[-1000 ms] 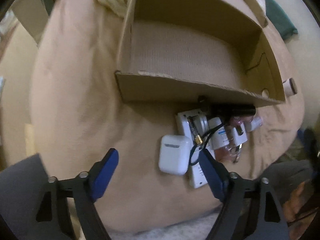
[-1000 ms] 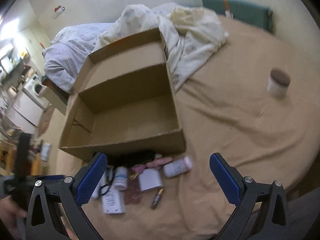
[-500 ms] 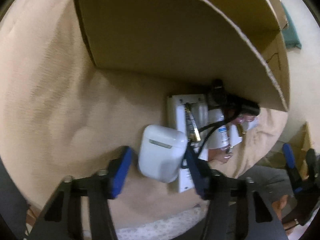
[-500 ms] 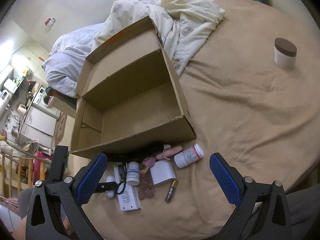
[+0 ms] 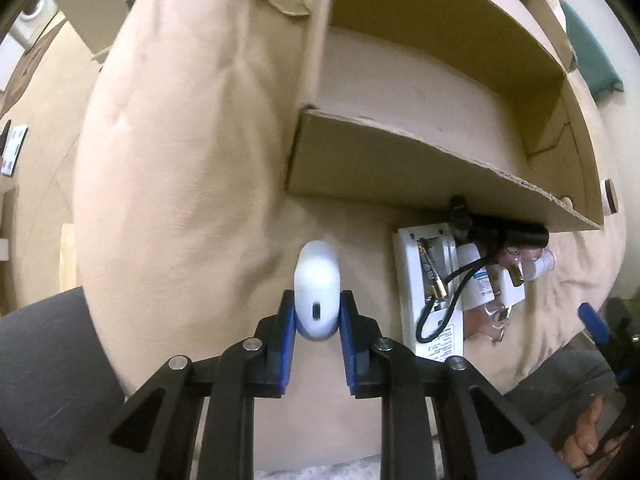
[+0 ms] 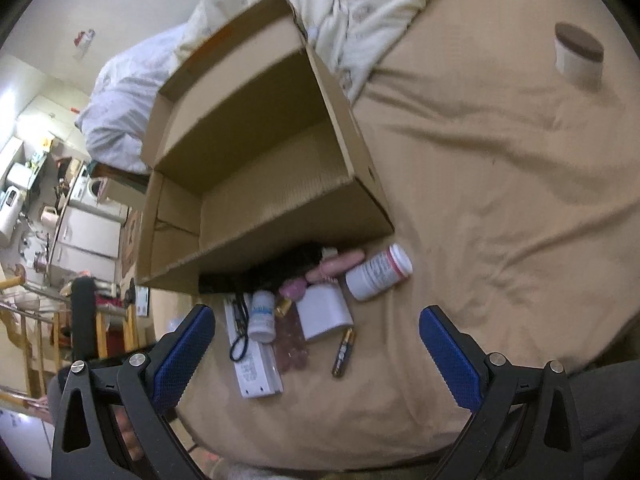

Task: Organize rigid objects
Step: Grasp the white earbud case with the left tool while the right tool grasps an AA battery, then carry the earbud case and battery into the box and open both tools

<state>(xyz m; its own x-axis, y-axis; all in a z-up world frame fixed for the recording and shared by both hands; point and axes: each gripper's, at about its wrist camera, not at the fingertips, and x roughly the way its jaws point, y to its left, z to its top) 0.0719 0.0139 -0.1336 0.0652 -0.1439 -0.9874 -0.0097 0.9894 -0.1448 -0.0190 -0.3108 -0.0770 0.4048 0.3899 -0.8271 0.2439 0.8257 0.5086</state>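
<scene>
White and smooth, the earbud case [image 5: 317,296] sits between the blue pads of the left gripper [image 5: 318,322], whose jaws are closing onto its sides above the tan bedsheet [image 5: 180,180]. To its right lie a white remote [image 5: 430,304], a black cord and small bottles, just near of the open cardboard box [image 5: 420,168]. The right gripper [image 6: 316,356] stands wide, holding nothing, over a battery [image 6: 343,347] and a white pill bottle [image 6: 378,272]; the pink items look blurred.
</scene>
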